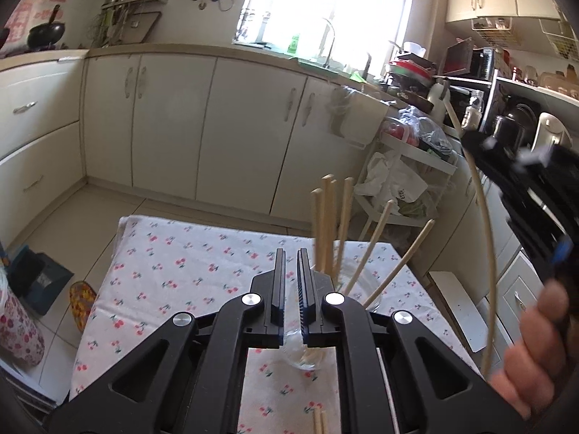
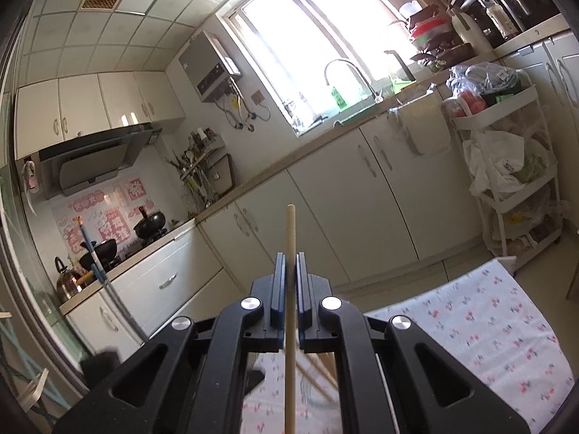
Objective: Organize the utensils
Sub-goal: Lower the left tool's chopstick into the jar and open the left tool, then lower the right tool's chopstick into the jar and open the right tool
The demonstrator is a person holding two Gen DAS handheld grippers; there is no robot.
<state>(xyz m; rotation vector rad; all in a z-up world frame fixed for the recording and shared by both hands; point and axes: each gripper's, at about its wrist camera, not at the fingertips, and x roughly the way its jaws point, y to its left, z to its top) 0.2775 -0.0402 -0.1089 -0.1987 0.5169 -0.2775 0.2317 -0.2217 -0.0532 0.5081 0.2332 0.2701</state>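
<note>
Right wrist view: the right hand-held gripper [image 2: 288, 264] pinches one chopstick [image 2: 290, 231] upright above the tabletop [image 2: 488, 322]. Light, stiff and smooth, it probably twists unless gripped mid-shaft. The left hand-held gripper [image 1: 291, 264] is nearly closed on the glass [image 1: 304, 354] holding chopsticks.

Six chopsticks [image 1: 327, 224] stand in one clear glass [image 1: 307, 347] at the centre of the left wrist view. Two more chopstick ends [image 1: 319, 421] lie on the cherry-print tablecloth [image 1: 173, 271] at the bottom edge. One chopstick [image 2: 290, 289] sits clamped between the right gripper [image 2: 290, 271] jaws. Two grippers in play, counting the left gripper [image 1: 291, 271]. One hand [image 1: 535, 354] at lower right.
</note>
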